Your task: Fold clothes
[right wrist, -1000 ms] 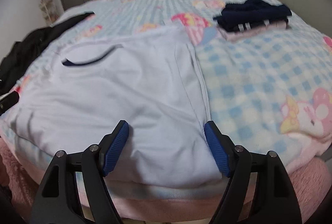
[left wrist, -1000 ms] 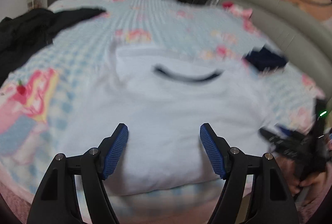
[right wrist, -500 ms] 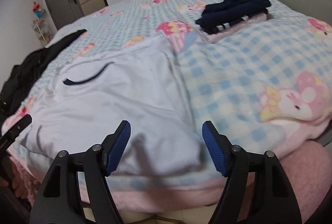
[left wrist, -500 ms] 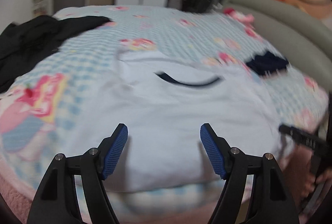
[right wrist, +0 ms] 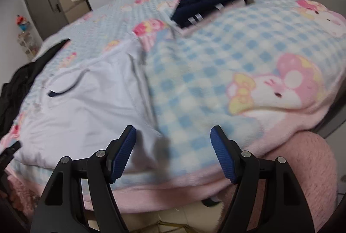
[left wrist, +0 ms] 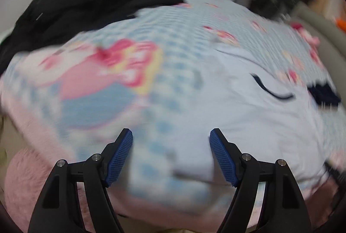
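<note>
A white T-shirt (left wrist: 248,107) with a dark neckline lies flat on the bed, its hem towards me. In the right wrist view the same T-shirt (right wrist: 86,107) fills the left half. My left gripper (left wrist: 170,155) is open above the shirt's near left corner, holding nothing. My right gripper (right wrist: 173,153) is open over the shirt's near right corner, where white cloth meets the checked blanket (right wrist: 216,73). The left wrist view is blurred.
A folded navy garment with white stripes (right wrist: 212,2) sits on a pale folded one at the far right of the bed. A black heap of clothes (left wrist: 64,15) lies at the far left. The pink blanket edge (right wrist: 194,185) hangs over the bed's front.
Both grippers have swung outwards: the left view has shifted left, the right view right, so each now faces a lower corner of the shirt. Both stay open.
</note>
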Demonstrator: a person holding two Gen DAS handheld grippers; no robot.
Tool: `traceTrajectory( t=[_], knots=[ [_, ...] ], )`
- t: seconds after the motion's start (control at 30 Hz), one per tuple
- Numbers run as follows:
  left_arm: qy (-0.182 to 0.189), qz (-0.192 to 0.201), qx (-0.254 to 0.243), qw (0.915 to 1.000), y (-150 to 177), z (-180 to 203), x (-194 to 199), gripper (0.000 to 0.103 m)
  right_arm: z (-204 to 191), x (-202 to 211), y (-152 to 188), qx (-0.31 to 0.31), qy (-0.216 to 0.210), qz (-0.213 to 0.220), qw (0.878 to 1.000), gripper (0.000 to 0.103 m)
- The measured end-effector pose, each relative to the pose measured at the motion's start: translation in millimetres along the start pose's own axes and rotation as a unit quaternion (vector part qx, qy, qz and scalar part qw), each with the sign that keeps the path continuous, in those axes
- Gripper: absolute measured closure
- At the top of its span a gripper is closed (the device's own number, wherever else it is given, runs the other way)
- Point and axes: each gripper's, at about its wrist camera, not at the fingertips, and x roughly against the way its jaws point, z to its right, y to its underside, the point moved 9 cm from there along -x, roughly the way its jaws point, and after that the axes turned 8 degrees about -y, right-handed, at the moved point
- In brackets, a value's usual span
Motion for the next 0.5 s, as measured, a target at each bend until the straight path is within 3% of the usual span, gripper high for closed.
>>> traceTrajectory(
  t=[0.13, 0.23, 0.33, 0.4, 0.5],
  knots=[
    [0.040, -0.004, 0.024, 0.9989, 4, -11, 6, 0.030, -6, 1, -1, 0.008, -0.008, 0.008, 1.000, 0.030],
    [0.004, -0.012, -0.008, 0.9999, 9, -5, 0, 0.030, -41, 5, 1, 0.072, -0.035, 0.022, 0.996, 0.028],
    [-0.033, -0.020, -0.040, 0.9985, 14, 1, -6, 0.029, -60, -8, 15, 0.127, -0.013, -0.001, 0.992, 0.028],
    [-0.057, -0.025, -0.061, 0.9962, 17, 4, -10, 0.028, -53, -15, 20, 0.126, 0.005, -0.018, 0.992, 0.028],
    [-0.081, -0.026, -0.078, 0.9933, 19, 8, -11, 0.028, -32, -9, 14, 0.099, 0.024, -0.011, 0.995, 0.024]
  ],
)
